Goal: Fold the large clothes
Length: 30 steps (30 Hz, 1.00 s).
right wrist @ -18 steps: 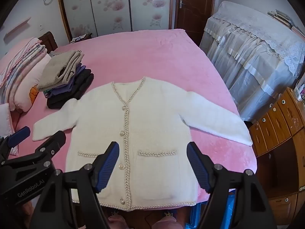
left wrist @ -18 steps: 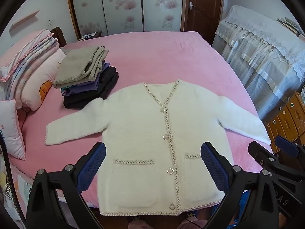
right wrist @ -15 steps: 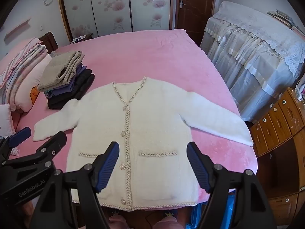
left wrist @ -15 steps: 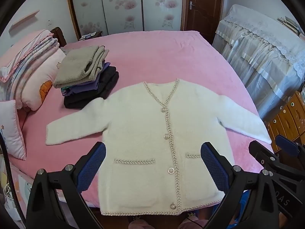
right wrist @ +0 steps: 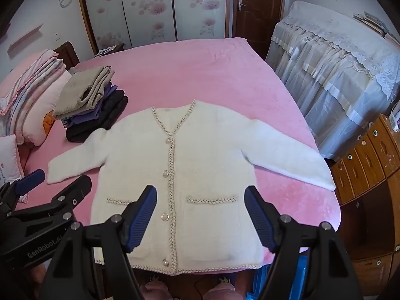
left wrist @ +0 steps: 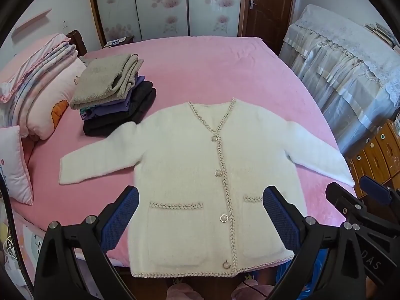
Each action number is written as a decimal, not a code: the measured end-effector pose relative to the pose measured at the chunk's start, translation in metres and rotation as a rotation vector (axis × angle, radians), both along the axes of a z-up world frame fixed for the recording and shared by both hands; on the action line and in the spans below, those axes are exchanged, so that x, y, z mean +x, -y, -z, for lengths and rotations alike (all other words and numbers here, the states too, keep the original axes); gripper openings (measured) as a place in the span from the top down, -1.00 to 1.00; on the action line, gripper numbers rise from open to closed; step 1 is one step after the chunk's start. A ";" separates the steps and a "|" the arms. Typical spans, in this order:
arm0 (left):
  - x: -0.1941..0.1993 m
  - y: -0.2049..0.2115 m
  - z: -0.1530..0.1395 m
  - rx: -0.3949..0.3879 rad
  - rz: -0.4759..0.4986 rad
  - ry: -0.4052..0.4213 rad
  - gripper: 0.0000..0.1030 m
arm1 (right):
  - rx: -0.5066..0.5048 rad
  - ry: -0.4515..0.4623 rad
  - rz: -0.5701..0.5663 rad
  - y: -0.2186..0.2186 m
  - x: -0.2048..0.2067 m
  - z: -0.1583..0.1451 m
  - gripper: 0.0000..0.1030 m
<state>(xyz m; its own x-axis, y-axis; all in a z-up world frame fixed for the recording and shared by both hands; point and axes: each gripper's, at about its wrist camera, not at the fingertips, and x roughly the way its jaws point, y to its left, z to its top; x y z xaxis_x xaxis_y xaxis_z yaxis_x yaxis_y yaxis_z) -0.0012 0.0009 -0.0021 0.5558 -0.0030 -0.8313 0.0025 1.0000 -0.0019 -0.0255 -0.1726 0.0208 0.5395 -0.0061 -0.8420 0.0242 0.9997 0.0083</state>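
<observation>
Both grippers, left gripper (left wrist: 201, 215) and right gripper (right wrist: 201, 218), hover with jaws apart, holding nothing. Fluffy white buttoned cardigan (left wrist: 200, 175) lies flat on the pink bed (left wrist: 212, 70), collar far, hem nearest them.

A white cardigan (left wrist: 200, 170) lies flat and buttoned on a pink bed (left wrist: 212, 70), both sleeves spread out to the sides and its hem at the near edge. Beside its left shoulder sits a stack of folded clothes (left wrist: 112, 95), beige on top, purple and black beneath. Pillows (left wrist: 37, 95) are piled at the far left. The left gripper (left wrist: 200, 215) hangs above the cardigan's lower half, its blue-padded fingers (left wrist: 120, 217) spread wide and touching nothing. The right gripper (left wrist: 370, 205) shows at the right edge.
</observation>
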 end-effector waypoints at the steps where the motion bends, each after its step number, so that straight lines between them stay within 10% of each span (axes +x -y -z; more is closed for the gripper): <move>1: -0.001 0.000 0.000 -0.001 0.000 0.001 -0.92 | 0.000 0.000 0.000 0.001 0.000 0.000 -0.42; 30: -0.002 -0.003 0.000 -0.009 0.047 -0.003 -0.92 | -0.006 0.004 0.028 0.001 -0.008 -0.007 -0.37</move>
<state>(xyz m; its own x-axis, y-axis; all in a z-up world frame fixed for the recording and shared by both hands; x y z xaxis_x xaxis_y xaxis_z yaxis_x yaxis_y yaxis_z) -0.0032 0.0036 -0.0022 0.5525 -0.0362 -0.8327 0.0492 0.9987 -0.0108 -0.0340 -0.1737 0.0276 0.5424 -0.0264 -0.8397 0.0522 0.9986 0.0023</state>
